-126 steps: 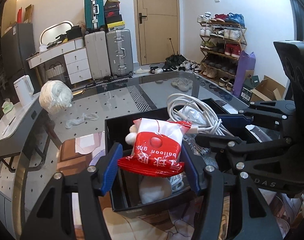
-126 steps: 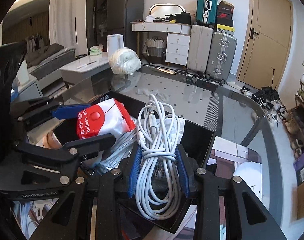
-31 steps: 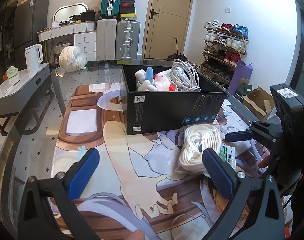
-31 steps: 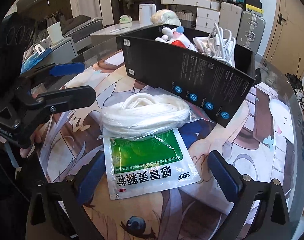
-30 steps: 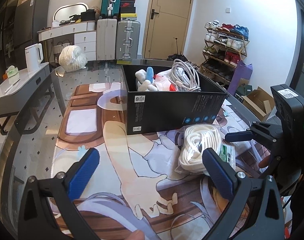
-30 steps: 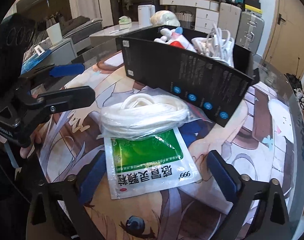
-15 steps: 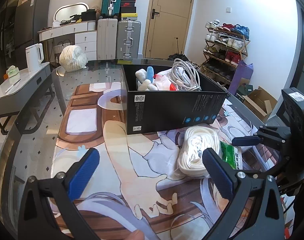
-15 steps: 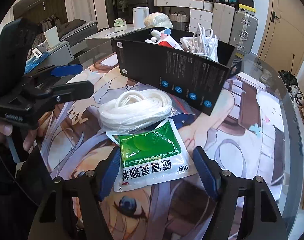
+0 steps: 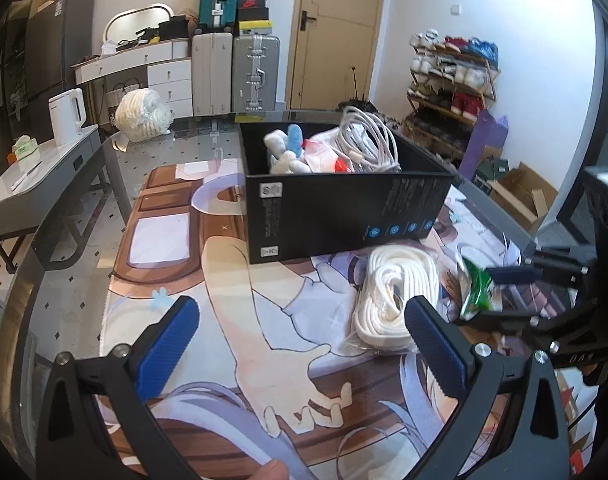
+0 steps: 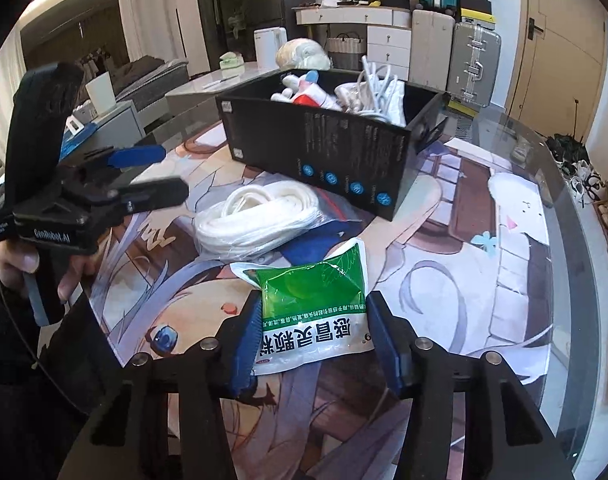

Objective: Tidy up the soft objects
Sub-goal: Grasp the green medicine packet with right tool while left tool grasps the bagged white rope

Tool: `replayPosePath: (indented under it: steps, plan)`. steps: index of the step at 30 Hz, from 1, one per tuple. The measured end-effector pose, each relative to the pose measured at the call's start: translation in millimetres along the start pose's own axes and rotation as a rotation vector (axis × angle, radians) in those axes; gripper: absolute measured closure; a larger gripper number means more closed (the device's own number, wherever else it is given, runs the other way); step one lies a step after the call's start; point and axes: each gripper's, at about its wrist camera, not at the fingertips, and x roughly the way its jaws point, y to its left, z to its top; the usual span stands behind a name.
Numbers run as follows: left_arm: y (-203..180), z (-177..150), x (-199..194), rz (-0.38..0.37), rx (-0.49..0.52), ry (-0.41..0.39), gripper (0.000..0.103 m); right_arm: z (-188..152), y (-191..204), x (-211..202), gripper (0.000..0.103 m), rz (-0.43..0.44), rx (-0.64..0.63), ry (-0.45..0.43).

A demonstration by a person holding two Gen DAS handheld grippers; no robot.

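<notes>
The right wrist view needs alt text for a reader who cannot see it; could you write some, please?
The right claw is closing around a green and white packet on a printed mat. A bagged white rope coil and a filled black box lie beyond.

The left gripper (image 10: 144, 176) carries "GenRobot.AI" in white on the side of its black body. The green and white sachet (image 10: 316, 312) shows large Chinese characters, seen upside down, reading 感冒灵颗粒, with a "9" at its right edge and a line of small print above them too fine to read. The black box (image 10: 324, 148) bears columns of small white print and round blue icons, none legible.
</notes>
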Motion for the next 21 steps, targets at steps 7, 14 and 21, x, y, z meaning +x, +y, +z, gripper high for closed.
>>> replayPosePath:
  steps: [7,14,21]
  plan:
    - [-18.8,7.3,9.6,0.001,0.076,0.065,0.0,1.8,-11.7,-19.9,0.051,0.0,0.038,-0.06]
    - [-43.2,15.0,29.5,-0.045,0.154,0.145,0.001,2.4,-19.6,-23.9,0.051,-0.001,0.068,-0.08]
    - [-62.4,19.8,48.5,-0.055,0.217,0.208,0.016,-0.4,-23.6,-20.5,0.051,-0.01,0.079,-0.072]
